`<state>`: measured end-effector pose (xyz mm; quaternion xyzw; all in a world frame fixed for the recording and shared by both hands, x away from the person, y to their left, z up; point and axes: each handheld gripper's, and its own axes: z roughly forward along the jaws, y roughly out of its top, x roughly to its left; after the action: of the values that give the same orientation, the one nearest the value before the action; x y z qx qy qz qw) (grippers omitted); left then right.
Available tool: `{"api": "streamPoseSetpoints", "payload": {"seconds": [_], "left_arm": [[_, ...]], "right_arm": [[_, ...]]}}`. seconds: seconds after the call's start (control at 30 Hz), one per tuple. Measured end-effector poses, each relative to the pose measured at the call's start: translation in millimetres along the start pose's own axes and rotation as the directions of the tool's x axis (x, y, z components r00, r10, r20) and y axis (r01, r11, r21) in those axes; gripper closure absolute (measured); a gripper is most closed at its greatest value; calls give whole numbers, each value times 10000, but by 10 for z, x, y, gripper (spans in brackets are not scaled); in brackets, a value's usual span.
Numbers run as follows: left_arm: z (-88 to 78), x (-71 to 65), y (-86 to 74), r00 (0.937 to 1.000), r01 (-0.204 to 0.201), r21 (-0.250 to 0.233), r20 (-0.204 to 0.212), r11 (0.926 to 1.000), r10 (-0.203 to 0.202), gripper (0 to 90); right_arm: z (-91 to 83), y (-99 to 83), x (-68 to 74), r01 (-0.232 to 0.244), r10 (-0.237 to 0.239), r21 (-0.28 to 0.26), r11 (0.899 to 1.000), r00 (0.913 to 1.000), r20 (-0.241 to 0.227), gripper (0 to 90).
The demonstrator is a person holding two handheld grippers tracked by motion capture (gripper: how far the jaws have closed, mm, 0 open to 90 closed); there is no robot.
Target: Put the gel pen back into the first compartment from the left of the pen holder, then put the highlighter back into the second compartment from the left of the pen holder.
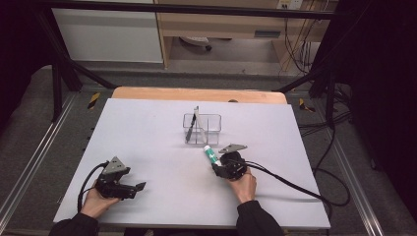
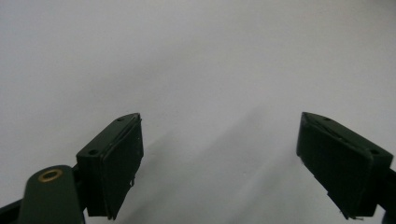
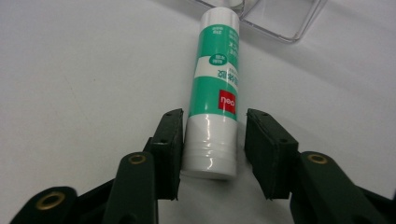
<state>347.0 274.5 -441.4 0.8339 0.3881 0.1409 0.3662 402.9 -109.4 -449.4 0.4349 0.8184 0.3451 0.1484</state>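
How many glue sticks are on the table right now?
1: the glue stick lies on the table between the right gripper's jaws, just short of the clear organizer.

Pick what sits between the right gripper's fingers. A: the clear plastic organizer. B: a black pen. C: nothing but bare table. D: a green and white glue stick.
D: in the right gripper view the green and white glue stick lies on the table with its white end between the right gripper fingers, one touching it, the other just off it.

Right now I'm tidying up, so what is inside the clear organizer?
One dark pen leans in the clear organizer, in its left compartment. The rest looks empty; its floor is hard to judge.
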Motion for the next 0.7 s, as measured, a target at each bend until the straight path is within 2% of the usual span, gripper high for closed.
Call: {"api": "streamPoseSetpoints", "payload": {"seconds": [0.1, 0.37, 0.53, 0.7], "left_arm": [[2, 0, 2, 10000, -8, -3, 42, 10000, 8, 146], [-11, 9, -1, 10000, 17, -46, 30, 10000, -17, 146], [-3, 6, -1, 10000, 22, -45, 36, 10000, -22, 146], [-7, 4, 2, 10000, 16, -59, 37, 10000, -16, 146]], "right_arm": [[0, -10, 11, -5, 5, -83, 10000, 10000, 26, 625], [-1, 9, -5, -404, 404, 5, 9992, 9992, 14, 652], [-42, -1, -4, -212, 219, -263, 9994, 9993, 304, 656], [-128, 23, -45, -177, 185, -539, 9984, 9997, 141, 656]]}}
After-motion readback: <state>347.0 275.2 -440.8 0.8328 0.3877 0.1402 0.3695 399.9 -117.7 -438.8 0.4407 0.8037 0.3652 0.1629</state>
